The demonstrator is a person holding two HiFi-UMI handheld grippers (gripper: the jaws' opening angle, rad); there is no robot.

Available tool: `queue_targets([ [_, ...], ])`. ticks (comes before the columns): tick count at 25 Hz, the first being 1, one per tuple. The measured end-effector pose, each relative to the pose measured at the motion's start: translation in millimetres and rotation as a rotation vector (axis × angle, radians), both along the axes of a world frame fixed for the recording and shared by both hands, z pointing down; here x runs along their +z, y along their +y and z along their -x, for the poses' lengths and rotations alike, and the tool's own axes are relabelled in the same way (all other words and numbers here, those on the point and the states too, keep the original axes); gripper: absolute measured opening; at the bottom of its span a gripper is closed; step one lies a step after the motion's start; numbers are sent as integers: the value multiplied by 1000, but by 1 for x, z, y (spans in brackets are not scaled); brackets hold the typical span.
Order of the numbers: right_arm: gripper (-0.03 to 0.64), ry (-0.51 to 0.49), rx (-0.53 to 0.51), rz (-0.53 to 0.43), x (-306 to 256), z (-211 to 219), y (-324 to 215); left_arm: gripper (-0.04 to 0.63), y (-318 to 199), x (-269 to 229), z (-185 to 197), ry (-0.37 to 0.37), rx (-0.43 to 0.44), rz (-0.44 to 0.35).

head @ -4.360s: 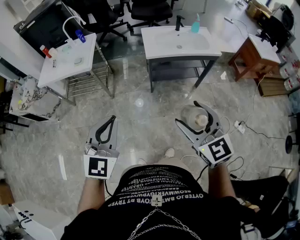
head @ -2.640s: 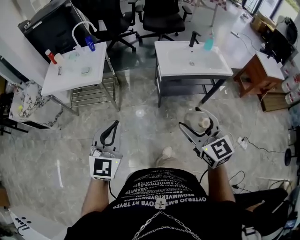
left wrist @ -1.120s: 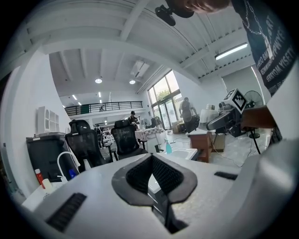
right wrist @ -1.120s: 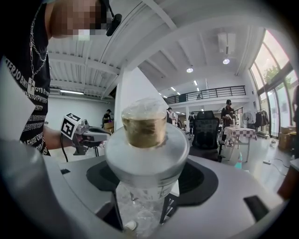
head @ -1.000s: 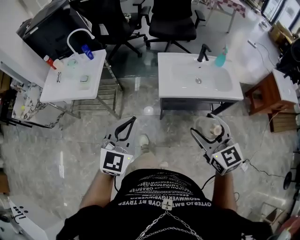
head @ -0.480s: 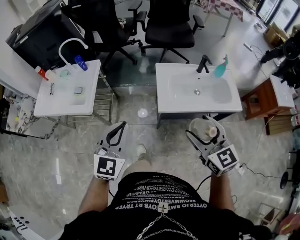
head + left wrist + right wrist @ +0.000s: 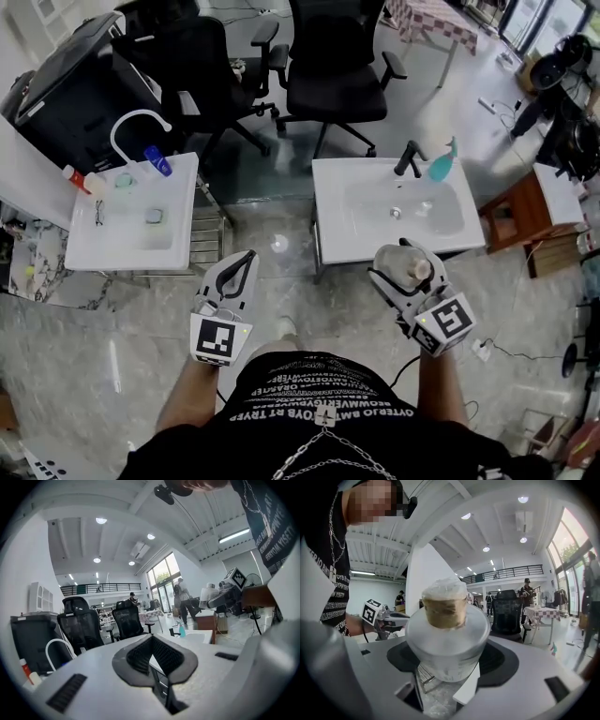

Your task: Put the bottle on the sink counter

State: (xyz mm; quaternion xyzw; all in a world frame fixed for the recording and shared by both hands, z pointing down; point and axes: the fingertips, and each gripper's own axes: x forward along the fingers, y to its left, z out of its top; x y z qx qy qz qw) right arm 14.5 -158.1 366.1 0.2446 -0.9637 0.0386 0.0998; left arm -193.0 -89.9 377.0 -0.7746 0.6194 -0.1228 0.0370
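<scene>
Head view: the person stands on a marbled floor (image 7: 309, 272), a gripper in each hand; the right gripper (image 7: 400, 265) is clamped around the bottle (image 7: 411, 269), a clear one with a tan cap, held upright and off any surface, just at the near edge of the sink counter (image 7: 328, 211); on that white counter a black faucet (image 7: 408, 157) stands beside a teal spray bottle (image 7: 441, 164); the left gripper (image 7: 247, 259) hangs over the floor with its jaws pressed together and nothing in them; a second white sink (image 7: 127, 230) stands well apart to the left, and two black office chairs (image 7: 337, 66) stand behind.

Left gripper view: the jaws meet at their tips with nothing between them; beyond them show the chairs, the teal spray bottle and, at the right, the other gripper with the bottle.

Right gripper view: the bottle fills the gap between the two jaws, whose dark pads (image 7: 501, 663) press on its clear sides; its tan cap (image 7: 444, 606) points up; the left gripper shows at the far left.
</scene>
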Motion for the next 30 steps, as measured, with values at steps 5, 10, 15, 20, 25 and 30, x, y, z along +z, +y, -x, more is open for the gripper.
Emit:
queue_targets([
  [5,336,-7,14,-14,-11,30,-21,6,-21,-8,33,6,8,-13],
  [10,336,-9,45,-44,-17,53,-33,6,-41,-14,60,3,36,-49],
  [15,336,-19,53,-23,-11,64,-39,6,-57,-14,64,24,65,-64],
  [20,336,-14,67,-1,2,63,-48,6,-72,6,61,30,80,3],
  [25,336,-16,67,33,19,62,-77,6,-95,5,58,15,83,-13],
  [30,336,1,44,64,44,69,-122,6,-126,11,67,4,32,7],
])
